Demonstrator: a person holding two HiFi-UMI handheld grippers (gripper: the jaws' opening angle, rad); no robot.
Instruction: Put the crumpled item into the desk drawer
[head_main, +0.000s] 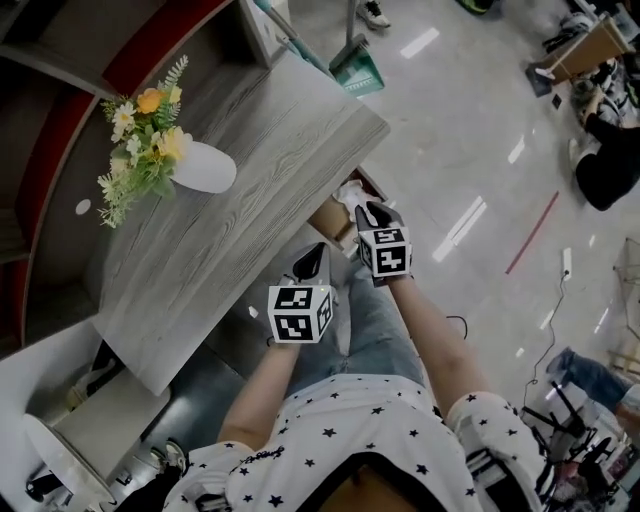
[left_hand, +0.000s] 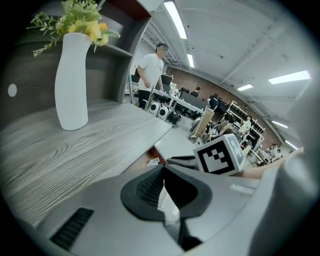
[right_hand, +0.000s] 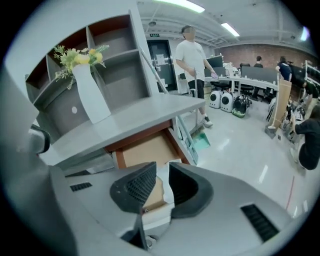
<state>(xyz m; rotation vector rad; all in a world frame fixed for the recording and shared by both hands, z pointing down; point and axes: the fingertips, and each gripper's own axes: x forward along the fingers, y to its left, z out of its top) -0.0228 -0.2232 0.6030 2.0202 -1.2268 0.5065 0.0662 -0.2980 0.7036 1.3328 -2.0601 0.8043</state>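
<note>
The desk drawer (head_main: 330, 217) stands pulled out under the grey desk top (head_main: 250, 190), its brown floor (right_hand: 142, 151) showing. A white crumpled item (head_main: 350, 191) lies inside it at the front end. My right gripper (head_main: 372, 212) hovers just over that end, open; between its parted pads the crumpled item (right_hand: 166, 187) shows, lying loose. My left gripper (head_main: 316, 256) hangs beside the drawer's near side, lower left of the right one, shut with nothing in it. In the left gripper view its tips (left_hand: 163, 170) meet, with the right gripper's marker cube (left_hand: 220, 155) beyond.
A white vase of yellow flowers (head_main: 200, 168) stands on the desk, with shelves behind it (right_hand: 115, 75). A green dustpan (head_main: 358, 68) leans past the desk's far corner. My jeans-clad legs (head_main: 375, 320) are below the grippers. A person in white (right_hand: 192, 55) stands further off.
</note>
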